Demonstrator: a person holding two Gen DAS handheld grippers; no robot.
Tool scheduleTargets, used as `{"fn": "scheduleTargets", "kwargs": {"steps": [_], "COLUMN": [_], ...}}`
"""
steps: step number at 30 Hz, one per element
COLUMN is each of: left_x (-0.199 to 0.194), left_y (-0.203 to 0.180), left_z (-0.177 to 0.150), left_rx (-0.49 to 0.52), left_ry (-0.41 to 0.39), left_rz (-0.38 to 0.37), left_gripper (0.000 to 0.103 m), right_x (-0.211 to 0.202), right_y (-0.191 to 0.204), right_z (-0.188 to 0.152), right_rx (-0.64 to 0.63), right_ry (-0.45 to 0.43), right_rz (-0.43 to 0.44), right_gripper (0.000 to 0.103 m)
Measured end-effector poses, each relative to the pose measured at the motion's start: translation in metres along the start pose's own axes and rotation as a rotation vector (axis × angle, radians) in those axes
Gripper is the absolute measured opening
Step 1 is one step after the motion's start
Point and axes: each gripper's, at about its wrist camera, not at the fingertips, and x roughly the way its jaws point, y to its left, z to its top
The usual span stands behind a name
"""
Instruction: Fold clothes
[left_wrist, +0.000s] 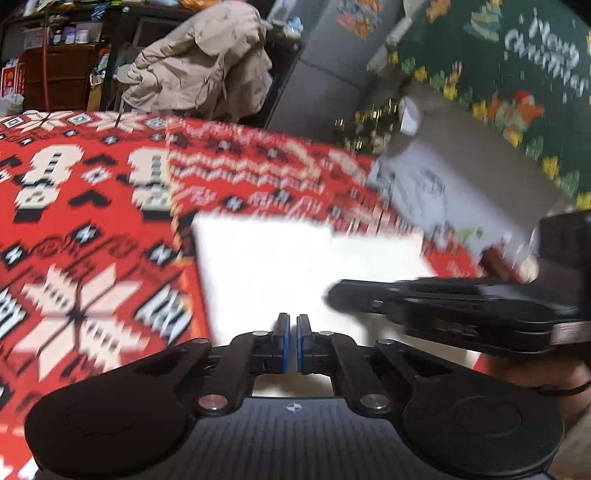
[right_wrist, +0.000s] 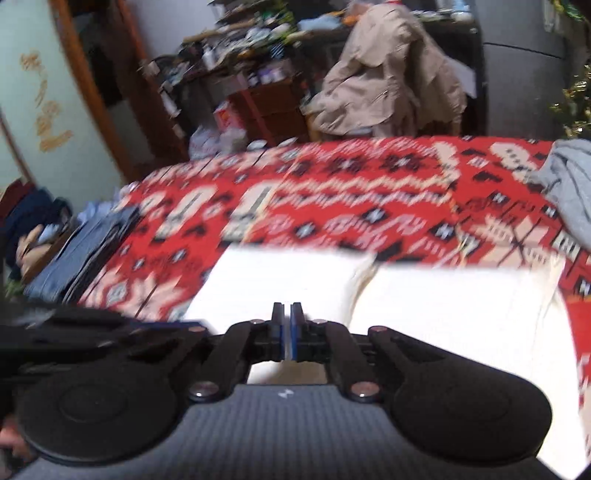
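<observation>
A white garment lies flat on a red patterned blanket. In the right wrist view the white garment shows a crease running down its middle. My left gripper sits at the garment's near edge, blue pads nearly together with a thin strip of white between them. My right gripper is at the same near edge, also shut with a pale sliver pinched between its pads. Each gripper shows side-on in the other's view: the right gripper on the right, the left gripper on the left. Both views are motion-blurred.
A crumpled grey garment lies on the blanket's far right, seen also as the grey garment. Folded jeans are stacked at the left edge. A beige jacket hangs over a chair behind; a green Christmas cloth sits at the right.
</observation>
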Motion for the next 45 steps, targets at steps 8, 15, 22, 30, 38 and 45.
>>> {"fn": "scheduleTargets", "kwargs": {"steps": [8, 15, 22, 30, 38, 45], "left_x": [-0.028, -0.037, -0.045, -0.055, -0.037, -0.014], "left_y": [-0.011, -0.022, -0.024, -0.026, -0.048, -0.051], "left_z": [-0.016, -0.040, -0.049, -0.053, -0.033, -0.037], "left_rx": [-0.031, 0.000, -0.025, -0.036, -0.017, -0.030], "left_ry": [0.007, 0.030, 0.026, 0.005, -0.061, -0.034], "left_rz": [-0.040, -0.005, 0.020, 0.071, 0.105, 0.090], "left_gripper": [0.003, 0.004, 0.004, 0.004, 0.005, 0.010], "right_x": [-0.030, -0.042, -0.065, -0.076, -0.073, -0.053], "right_y": [0.025, 0.034, 0.041, 0.039, 0.031, 0.027], "right_z": [-0.026, -0.048, -0.061, -0.068, -0.064, -0.063], "right_rx": [-0.072, -0.133, -0.152, -0.140, -0.090, -0.087], "right_ry": [0.014, 0.041, 0.028, -0.002, -0.052, -0.062], "right_rz": [0.024, -0.006, 0.029, 0.000, -0.063, -0.112], "right_gripper": [0.010, 0.006, 0.011, 0.005, 0.010, 0.012]}}
